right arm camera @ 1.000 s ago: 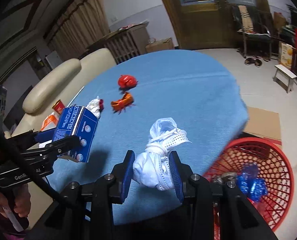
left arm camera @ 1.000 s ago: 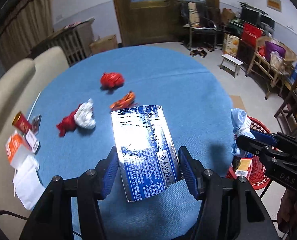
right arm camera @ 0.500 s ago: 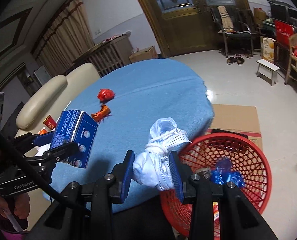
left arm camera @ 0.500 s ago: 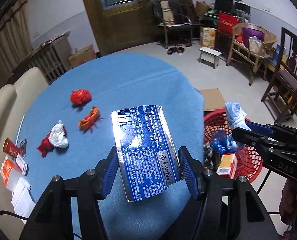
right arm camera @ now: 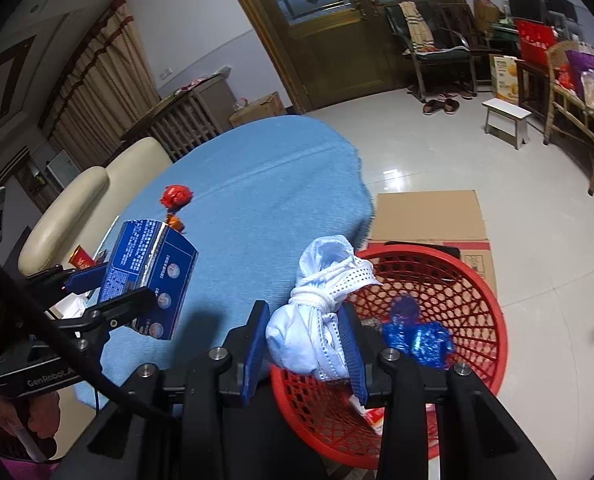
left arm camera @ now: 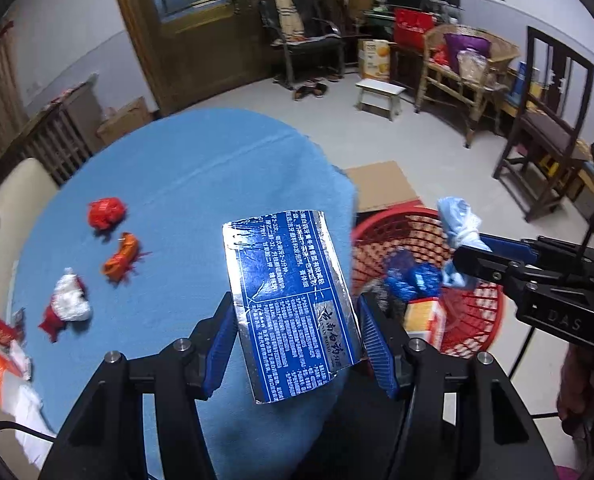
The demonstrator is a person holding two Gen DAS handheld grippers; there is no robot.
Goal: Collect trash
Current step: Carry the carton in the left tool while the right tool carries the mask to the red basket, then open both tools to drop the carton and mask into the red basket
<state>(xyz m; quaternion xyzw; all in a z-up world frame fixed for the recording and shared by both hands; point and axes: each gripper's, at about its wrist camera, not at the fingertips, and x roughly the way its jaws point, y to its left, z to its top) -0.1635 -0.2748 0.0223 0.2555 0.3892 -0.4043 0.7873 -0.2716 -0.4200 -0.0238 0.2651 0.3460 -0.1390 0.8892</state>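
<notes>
While my left hand-held gripper (left arm camera: 295, 344) clamps the blue box (left arm camera: 293, 308) above the table (left arm camera: 185, 184), my right hand-held gripper (right arm camera: 305, 344) grips a white mask bundle (right arm camera: 317, 320) over the red basket (right arm camera: 477, 300).

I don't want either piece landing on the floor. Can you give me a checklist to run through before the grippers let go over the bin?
1. Right gripper clamps the knotted white face masks: ok.
2. Masks over the red basket: ok, they hang above its near rim.
3. Left gripper clamps the blue carton: ok.
4. Carton over the basket: not ok, it looks still above the blue tablecloth edge.
5. Room left in the basket: ok, only blue wrappers and a small box show inside.
6. Table cleared: not ok, the red wrapper and others remain.
</notes>
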